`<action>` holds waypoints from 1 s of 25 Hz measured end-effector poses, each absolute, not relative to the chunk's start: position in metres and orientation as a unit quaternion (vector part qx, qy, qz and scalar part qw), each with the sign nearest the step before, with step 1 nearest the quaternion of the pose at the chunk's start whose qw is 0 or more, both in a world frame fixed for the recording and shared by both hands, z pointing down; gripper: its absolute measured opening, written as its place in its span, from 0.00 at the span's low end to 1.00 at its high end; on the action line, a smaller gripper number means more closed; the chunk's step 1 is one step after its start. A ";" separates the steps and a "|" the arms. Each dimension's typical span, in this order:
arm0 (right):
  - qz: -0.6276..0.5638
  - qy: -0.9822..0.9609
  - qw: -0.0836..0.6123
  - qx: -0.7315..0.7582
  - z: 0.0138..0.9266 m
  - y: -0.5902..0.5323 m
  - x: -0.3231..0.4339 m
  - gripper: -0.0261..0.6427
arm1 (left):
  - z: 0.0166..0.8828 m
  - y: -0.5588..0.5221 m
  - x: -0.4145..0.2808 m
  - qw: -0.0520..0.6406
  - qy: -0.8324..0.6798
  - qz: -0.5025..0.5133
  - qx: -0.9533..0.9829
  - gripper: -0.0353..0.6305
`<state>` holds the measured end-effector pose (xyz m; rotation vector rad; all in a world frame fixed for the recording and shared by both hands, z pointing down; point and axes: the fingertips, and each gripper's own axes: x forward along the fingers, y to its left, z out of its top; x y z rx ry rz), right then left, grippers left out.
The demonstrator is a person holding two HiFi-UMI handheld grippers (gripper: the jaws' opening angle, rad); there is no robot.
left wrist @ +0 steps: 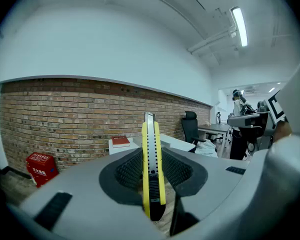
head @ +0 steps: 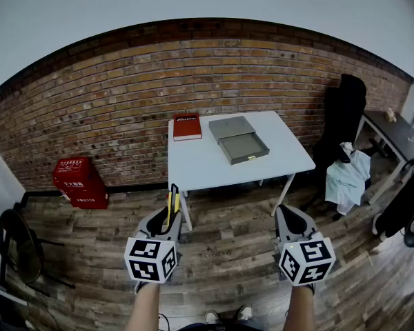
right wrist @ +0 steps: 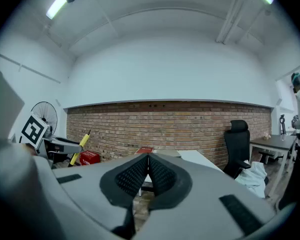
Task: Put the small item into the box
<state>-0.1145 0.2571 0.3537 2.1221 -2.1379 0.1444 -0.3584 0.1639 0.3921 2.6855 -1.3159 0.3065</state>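
Office: white table (head: 200, 161), swivel chair (head: 346, 112)

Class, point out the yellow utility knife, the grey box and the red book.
yellow utility knife (left wrist: 151, 164): left gripper view, metal centre strip.
grey box (head: 232, 127): head view, flat top.
red book (head: 187, 127): head view, front cover.
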 end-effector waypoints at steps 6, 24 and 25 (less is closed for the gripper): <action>0.046 -0.711 0.068 0.698 0.352 0.259 -0.124 0.07 | 0.391 0.166 -0.359 0.070 -0.433 0.100 0.893 0.25; 0.059 -0.719 0.068 0.689 0.370 0.213 -0.088 0.07 | 0.400 0.124 -0.309 0.062 -0.426 0.117 0.895 0.25; 0.061 -0.720 0.068 0.688 0.371 0.207 -0.083 0.07 | 0.401 0.119 -0.304 0.062 -0.427 0.119 0.895 0.25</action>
